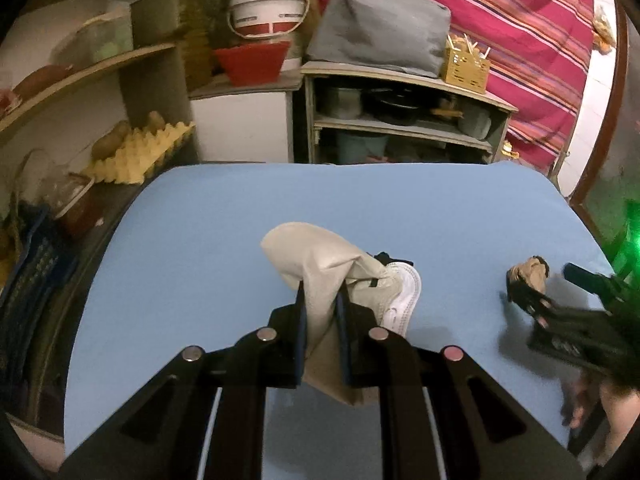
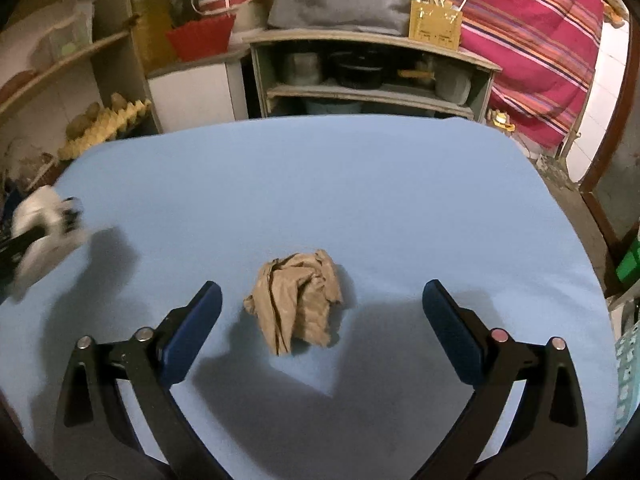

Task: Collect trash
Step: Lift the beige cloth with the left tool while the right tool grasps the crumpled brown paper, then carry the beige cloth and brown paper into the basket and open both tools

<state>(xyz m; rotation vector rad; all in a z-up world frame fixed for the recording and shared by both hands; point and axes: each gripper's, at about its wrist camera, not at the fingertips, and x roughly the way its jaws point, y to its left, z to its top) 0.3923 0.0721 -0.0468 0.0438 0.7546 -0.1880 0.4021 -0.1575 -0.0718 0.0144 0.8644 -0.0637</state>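
My left gripper [image 1: 320,294] is shut on a beige bag [image 1: 316,264], held above the blue table [image 1: 200,240]. A white piece with black bits [image 1: 404,296] shows at the bag's right side. A crumpled brown paper ball [image 2: 298,302] lies on the table between the fingers of my open right gripper [image 2: 322,294]. The ball also shows in the left wrist view [image 1: 530,274], at the right gripper's fingertips [image 1: 520,296]. In the right wrist view the left gripper and bag are a blurred white shape [image 2: 44,224] at the far left.
A grey shelf unit [image 1: 400,120] with pots stands behind the table. A yellow egg tray [image 1: 136,152] and cluttered shelves are on the left. A striped red cloth [image 1: 520,40] hangs at the right. A light basket [image 2: 626,372] is at the right edge.
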